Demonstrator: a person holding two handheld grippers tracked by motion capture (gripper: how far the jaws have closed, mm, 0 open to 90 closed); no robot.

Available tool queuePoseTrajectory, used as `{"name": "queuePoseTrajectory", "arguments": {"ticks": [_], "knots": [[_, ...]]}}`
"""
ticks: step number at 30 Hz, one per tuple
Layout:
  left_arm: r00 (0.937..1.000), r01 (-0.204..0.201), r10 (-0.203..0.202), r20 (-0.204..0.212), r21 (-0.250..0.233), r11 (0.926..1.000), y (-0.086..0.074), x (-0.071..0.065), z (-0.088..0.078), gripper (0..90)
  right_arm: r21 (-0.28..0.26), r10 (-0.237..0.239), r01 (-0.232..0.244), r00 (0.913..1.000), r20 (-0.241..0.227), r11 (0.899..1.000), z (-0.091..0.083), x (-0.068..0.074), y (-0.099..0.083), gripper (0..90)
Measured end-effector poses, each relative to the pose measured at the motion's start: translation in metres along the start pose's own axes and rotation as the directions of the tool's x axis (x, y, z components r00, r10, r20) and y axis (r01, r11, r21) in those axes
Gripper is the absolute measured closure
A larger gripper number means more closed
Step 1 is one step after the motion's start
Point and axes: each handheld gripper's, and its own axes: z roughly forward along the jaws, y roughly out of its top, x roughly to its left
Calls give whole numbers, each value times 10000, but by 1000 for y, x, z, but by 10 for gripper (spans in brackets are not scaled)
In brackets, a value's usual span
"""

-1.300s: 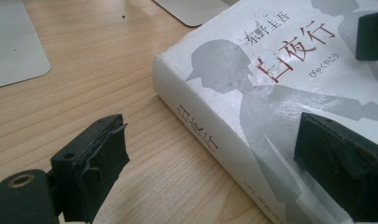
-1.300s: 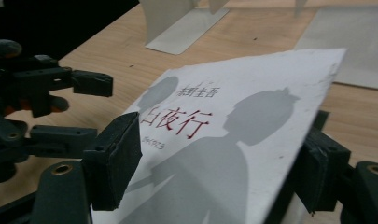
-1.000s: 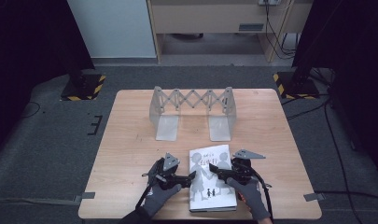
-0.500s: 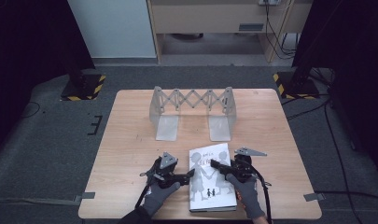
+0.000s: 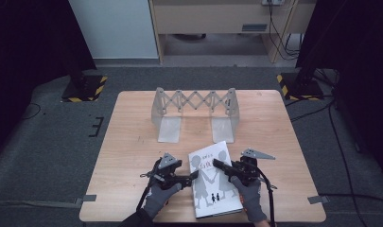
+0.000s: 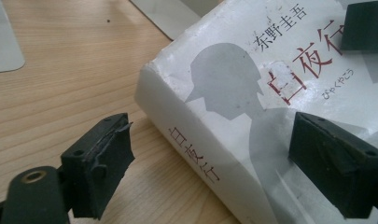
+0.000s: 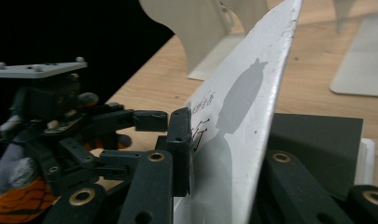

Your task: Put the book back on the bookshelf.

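Book (image 5: 213, 179) lying flat at the near table edge, in front of the expanding rack (image 5: 195, 112), presumably bound for its slots. Right gripper (image 7: 224, 154) clamped on the front cover, lifting it off the pages. Left gripper (image 6: 214, 158) gaping wide, straddling the spine corner, one jaw over the cover, one over bare table (image 5: 132, 142), gripping nothing yet.

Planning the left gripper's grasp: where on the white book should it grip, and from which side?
Grip the spine edge, coming in from the book's left. The book lies flat on the table, its thick spine facing the open left gripper, whose jaws straddle that edge. The right gripper pinches the lifted cover.
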Motion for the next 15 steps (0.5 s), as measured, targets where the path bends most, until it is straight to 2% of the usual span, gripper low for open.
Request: {"name": "queuePoseTrajectory", "arguments": {"ticks": [3, 6, 10, 15], "knots": [[9995, 54, -49, 320, -135, 9999, 0, 1, 0, 74, -222, -190, 181, 9990, -413, 9996, -3, 3, 1, 748], [9979, 188, -168, 622, -321, 9993, -2, 3, 1, 38, -305, -302, 286, 9981, -534, 9991, -5, 5, 2, 755], [9904, 378, -319, 1345, -415, 9984, -4, -3, 5, 0, -353, -363, 335, 9962, -798, 9988, -6, 5, 2, 767], [9884, 471, -389, 1465, -530, 9975, -5, -3, 5, 0, -482, -444, 401, 9948, -920, 9980, -7, 6, 2, 769]]}}
